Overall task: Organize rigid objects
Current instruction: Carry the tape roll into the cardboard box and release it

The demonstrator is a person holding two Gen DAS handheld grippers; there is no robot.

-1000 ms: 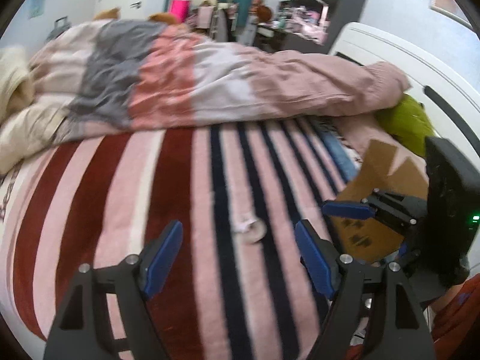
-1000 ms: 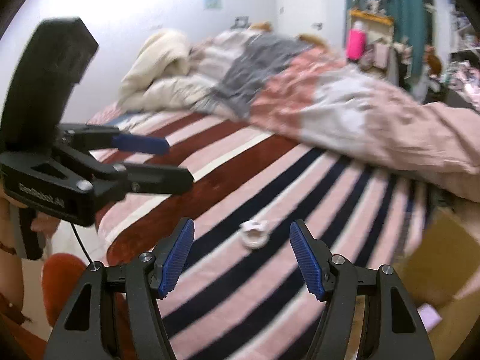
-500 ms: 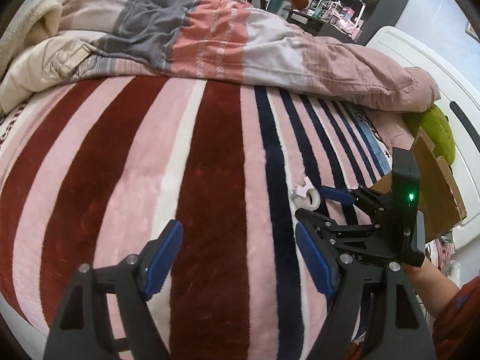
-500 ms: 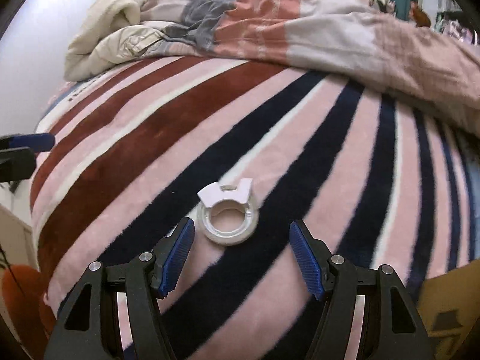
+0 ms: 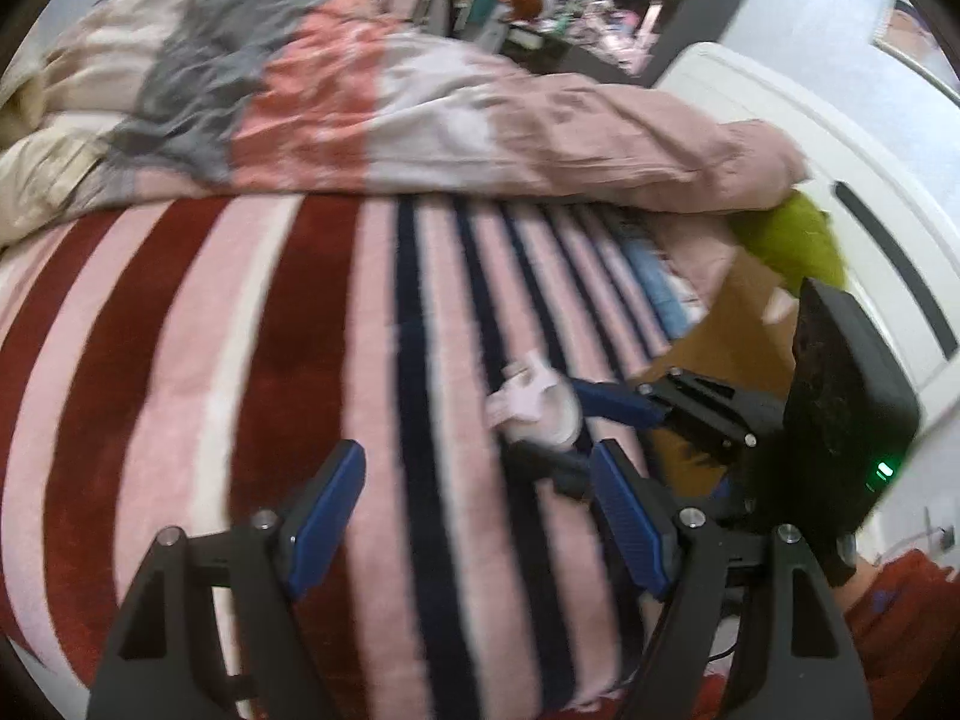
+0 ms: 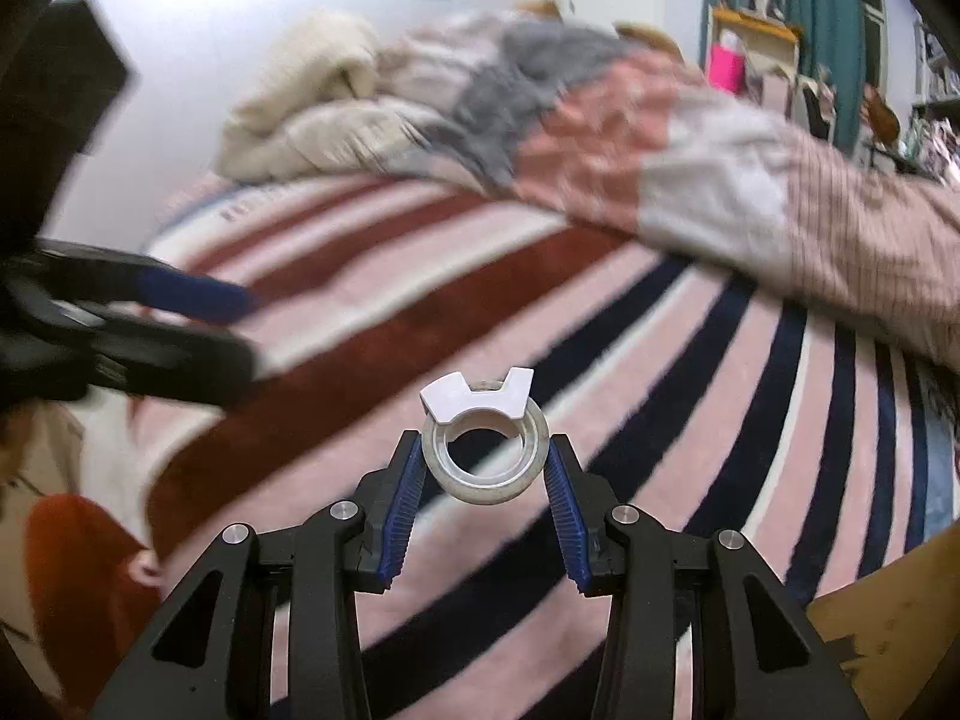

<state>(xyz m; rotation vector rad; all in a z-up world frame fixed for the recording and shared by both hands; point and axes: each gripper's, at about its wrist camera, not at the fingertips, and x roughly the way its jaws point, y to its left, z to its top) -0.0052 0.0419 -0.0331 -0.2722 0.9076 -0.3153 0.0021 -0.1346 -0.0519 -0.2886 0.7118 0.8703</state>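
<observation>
Bed (image 5: 180,360), striped pink, red and navy blanket, carrying a heaped duvet (image 5: 420,102) at its far side: no other loose rigid item shows on the stripes. Cardboard box (image 5: 738,330), at the bed's right edge by the white frame, near the right tongs: likely the destination; interior hidden, contents cannot be told. Left tongs (image 5: 474,516): wide apart, holding nothing, hovering over the blanket. Right tongs (image 6: 486,480): closed onto the tape ring (image 6: 485,462), blue pads pressing both its sides. Tape ring, small clear roll with white cutter tab: lifted clear of the blanket, not yet boxed. Progress, by judgement: pickup done; carry and deposit remain.
</observation>
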